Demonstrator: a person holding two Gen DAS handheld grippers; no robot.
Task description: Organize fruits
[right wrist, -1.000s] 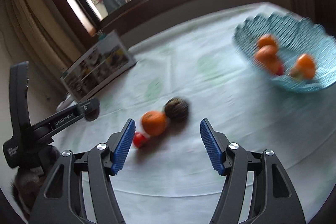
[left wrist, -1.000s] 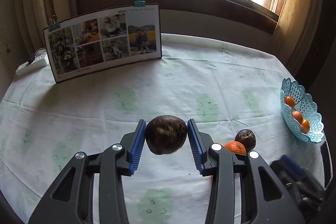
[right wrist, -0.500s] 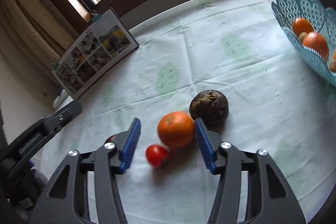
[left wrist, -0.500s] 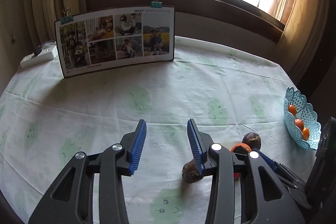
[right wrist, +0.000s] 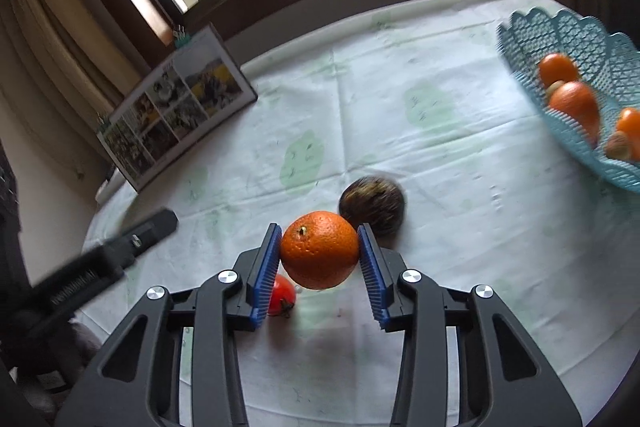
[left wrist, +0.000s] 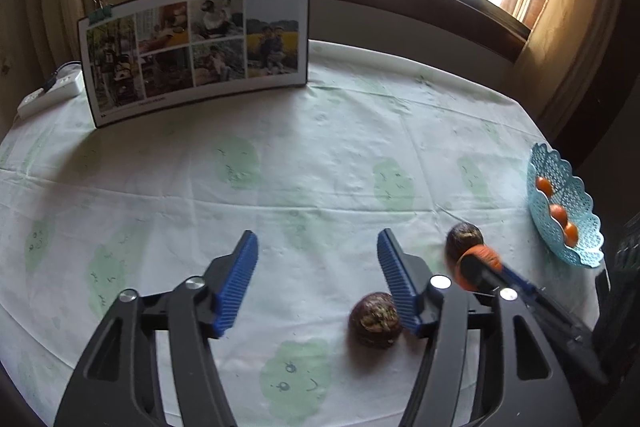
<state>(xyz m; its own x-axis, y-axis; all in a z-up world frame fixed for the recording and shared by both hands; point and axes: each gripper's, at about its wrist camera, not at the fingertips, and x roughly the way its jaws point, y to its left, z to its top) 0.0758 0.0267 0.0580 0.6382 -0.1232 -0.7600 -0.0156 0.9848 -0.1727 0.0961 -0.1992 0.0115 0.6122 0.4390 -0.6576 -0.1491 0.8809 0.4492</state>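
The right tool (right wrist: 319,259) has its two blue pads on either side of an orange (right wrist: 319,254), one against each flank, and its jaws are closing on the fruit. The orange sits low over the worktop (right wrist: 440,163), and whether it has left the cloth cannot be told. A small tomato (right wrist: 282,294) lies just beside the left pad, and a dark brown fruit (right wrist: 372,205) lies just behind the orange, close to the right pad. The blue basket (right wrist: 576,27), with oranges already in it, stands well apart, ahead and to the right of this tool; the carry would run that way. The left tool (left wrist: 318,277) holds nothing, its jaws opening over bare cloth. A second brown fruit (left wrist: 375,319) rests on the worktop beside its right finger, outside the gap. The right tool is judged the nearer to the basket.
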